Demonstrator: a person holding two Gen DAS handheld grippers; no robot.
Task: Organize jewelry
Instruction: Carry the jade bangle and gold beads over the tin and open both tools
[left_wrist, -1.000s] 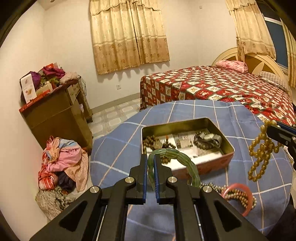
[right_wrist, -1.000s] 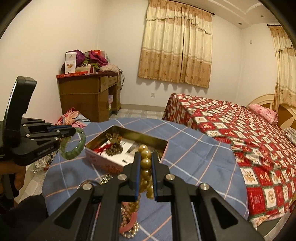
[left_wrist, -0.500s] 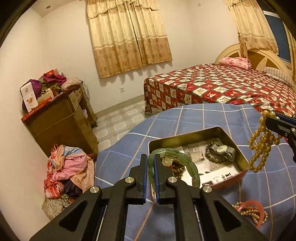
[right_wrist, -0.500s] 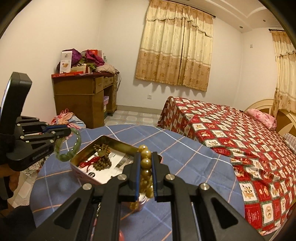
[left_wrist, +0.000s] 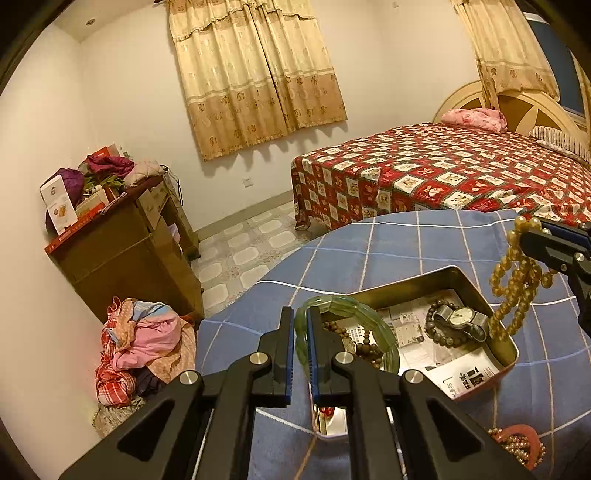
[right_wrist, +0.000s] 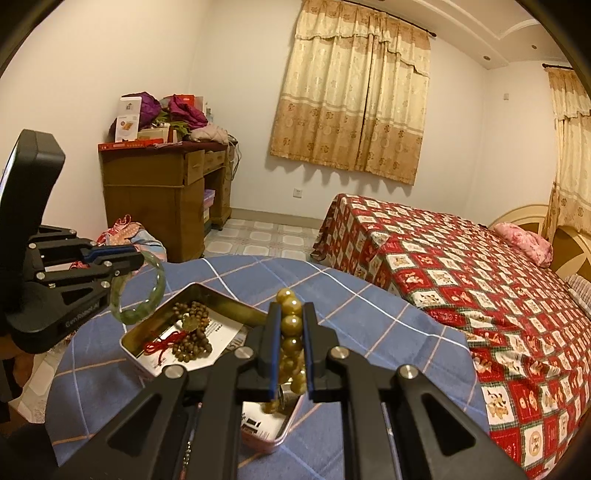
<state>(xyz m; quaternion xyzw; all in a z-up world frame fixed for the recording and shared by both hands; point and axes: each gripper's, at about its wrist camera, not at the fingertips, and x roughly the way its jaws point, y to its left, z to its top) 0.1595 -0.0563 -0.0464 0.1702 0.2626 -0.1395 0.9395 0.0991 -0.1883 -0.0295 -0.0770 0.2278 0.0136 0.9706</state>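
My left hand-held gripper (left_wrist: 301, 325) is clamped on a green bangle (left_wrist: 354, 325), which hangs out to the right of the jaws above the near-left end of the open metal tin (left_wrist: 506, 347). From the right wrist view I see that same gripper from the side, the bangle dangling in the air just over the tin's left corner and not touching it. My right hand-held gripper (right_wrist: 291, 325) is pinched shut on a strand of amber beads (right_wrist: 291, 325); the beads stack up between the pads and the rest of the loop drops below, over the near end of the tin. In the left view the strand hangs above the tin's right rim. Inside the tin I see a paper lining, a dark bead bracelet with a wristwatch (left_wrist: 460, 319) lying on it, and a pile of brown beads (right_wrist: 190, 332) with a red cord (right_wrist: 162, 343). The tin sits on the table (left_wrist: 388, 251), which is covered in a blue checked cloth. Near the table's front right edge lies a pink bangle (left_wrist: 517, 435) with a string of pearly beads across it.
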